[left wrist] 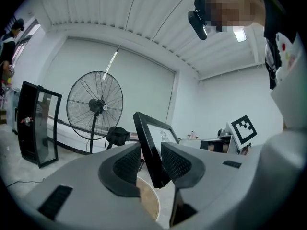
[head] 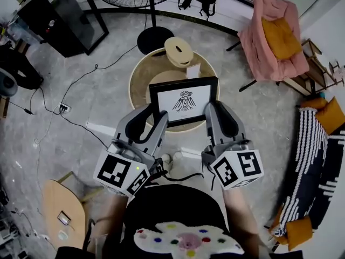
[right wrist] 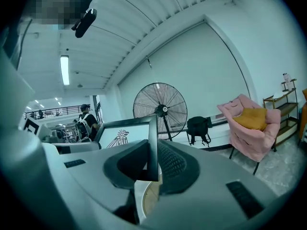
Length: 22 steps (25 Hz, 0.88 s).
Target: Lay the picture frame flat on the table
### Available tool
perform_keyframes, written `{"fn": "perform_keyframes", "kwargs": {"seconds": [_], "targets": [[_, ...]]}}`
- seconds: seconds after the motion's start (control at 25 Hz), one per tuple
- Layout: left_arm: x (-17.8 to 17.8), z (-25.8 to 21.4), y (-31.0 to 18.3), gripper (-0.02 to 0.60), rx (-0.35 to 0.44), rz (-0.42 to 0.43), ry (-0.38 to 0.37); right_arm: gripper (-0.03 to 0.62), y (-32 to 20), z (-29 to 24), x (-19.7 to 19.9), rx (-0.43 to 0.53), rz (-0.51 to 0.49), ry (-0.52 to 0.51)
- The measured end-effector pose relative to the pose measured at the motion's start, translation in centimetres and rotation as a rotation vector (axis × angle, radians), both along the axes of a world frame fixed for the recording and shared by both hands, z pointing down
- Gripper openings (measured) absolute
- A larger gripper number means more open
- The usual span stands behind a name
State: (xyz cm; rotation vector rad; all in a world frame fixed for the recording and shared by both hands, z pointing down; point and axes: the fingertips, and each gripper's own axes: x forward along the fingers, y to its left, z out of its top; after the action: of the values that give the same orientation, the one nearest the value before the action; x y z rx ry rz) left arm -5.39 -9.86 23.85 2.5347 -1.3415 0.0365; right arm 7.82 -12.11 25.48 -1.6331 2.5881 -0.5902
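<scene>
Black picture frame (head: 184, 100) (bird drawing) over the tabletop (head: 139, 80): right gripper (head: 212, 108) clamps it, left gripper (head: 154, 114) straddles it, released.

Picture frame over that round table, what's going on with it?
A person is handling the picture frame with a claw in each hand, over the round wooden table. The right claw is clamped on the frame's right edge. The left claw has the left edge between its jaws, but they stand apart and do not press on it. The frame is tilted, not yet flat; whether its bottom edge rests on the table I cannot tell.
</scene>
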Motion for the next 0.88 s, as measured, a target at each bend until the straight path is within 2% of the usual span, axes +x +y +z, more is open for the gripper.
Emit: {"fn": "perform_keyframes", "kwargs": {"seconds": [0.16,0.32,0.6,0.88], "targets": [[-0.5,0.9,-0.5,0.133,-0.020,-0.024,-0.016,0.083,0.0,0.5,-0.4,-0.007,-0.016,0.034],[-0.6,2.6,-0.8,0.129,-0.044,-0.009,-0.050,0.083,0.2,2.2,-0.5,-0.032,-0.030,0.065],[-0.5,7.9,-1.2,0.124,-0.131,0.003,-0.095,0.081,0.4,7.2,-0.5,-0.120,-0.052,0.129],[-0.7,13.4,-1.5,0.117,-0.224,-0.027,-0.096,0.080,-0.2,12.2,-0.7,-0.148,-0.098,0.187]]}}
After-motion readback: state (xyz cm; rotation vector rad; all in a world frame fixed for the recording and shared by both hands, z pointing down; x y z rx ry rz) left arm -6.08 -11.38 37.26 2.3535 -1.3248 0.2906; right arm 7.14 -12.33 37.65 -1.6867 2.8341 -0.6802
